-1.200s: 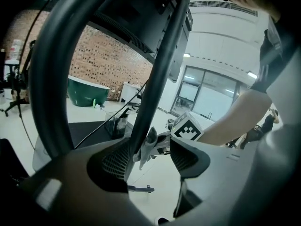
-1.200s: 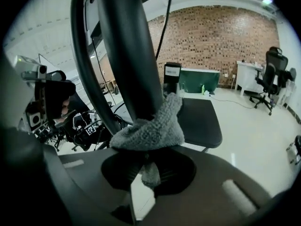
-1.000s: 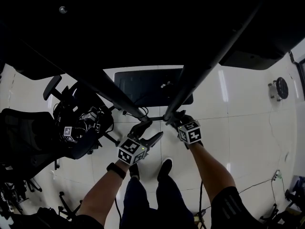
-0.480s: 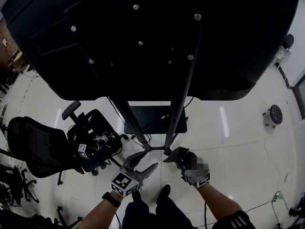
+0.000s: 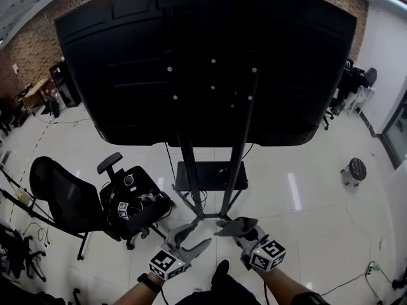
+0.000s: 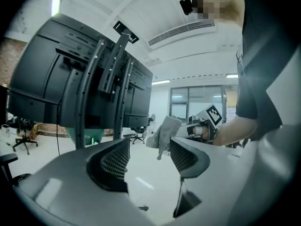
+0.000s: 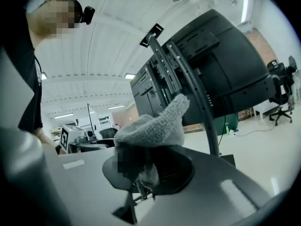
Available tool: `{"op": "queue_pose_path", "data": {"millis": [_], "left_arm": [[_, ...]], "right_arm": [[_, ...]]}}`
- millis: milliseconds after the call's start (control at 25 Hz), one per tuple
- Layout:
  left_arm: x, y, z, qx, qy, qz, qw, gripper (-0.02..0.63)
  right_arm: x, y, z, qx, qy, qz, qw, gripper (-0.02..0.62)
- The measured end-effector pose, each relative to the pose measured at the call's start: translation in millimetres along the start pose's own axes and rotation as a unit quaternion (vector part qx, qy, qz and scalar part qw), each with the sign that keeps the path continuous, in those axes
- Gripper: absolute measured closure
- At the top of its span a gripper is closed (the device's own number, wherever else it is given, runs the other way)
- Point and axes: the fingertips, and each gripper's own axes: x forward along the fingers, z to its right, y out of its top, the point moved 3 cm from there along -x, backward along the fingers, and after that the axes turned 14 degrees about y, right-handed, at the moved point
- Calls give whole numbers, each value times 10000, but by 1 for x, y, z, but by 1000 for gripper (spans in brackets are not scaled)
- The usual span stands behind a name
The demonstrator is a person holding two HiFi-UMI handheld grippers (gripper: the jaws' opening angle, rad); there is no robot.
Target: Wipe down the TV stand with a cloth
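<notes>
A black TV [image 5: 210, 62] hangs on a stand with two slanted black posts [image 5: 234, 164] rising from a dark base plate [image 5: 210, 175]. My right gripper [image 5: 238, 230] is shut on a grey cloth [image 5: 236, 225], held low in front of the posts' feet. In the right gripper view the cloth [image 7: 153, 126] bunches over the jaws, with the posts [image 7: 190, 86] just behind. My left gripper [image 5: 187, 237] hangs open beside it with nothing between its fingers. In the left gripper view the cloth [image 6: 164, 132] and the stand posts [image 6: 89, 98] show beyond the open jaws.
A black office chair [image 5: 70, 199] stands to the left, with a second seat holding gear [image 5: 133, 202] beside it. A small round stool [image 5: 353, 169] sits on the white floor at right. Desks and chairs line the far walls.
The head view has tilted up, so the whole TV back now shows. Both grippers sit lower in the view; the right one still holds the cloth near the posts' feet.
</notes>
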Motion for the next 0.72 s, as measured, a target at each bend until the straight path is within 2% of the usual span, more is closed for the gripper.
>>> {"op": "queue_pose_path", "data": {"millis": [200,480,720], "left_arm": [[-93,-2,32,123,-51,41,9999,314],[-197,-1,79,146,-242,206,9994,314],[-252,4,104,91,-295,287,9991,314]], "right_arm": [[-26,-14,-93,-10,-114,209,9997,549],[-67,-25,-201,-182,-300,414,9985,552],[-103,-28,-263,-289,-453,506,9973,555]]}}
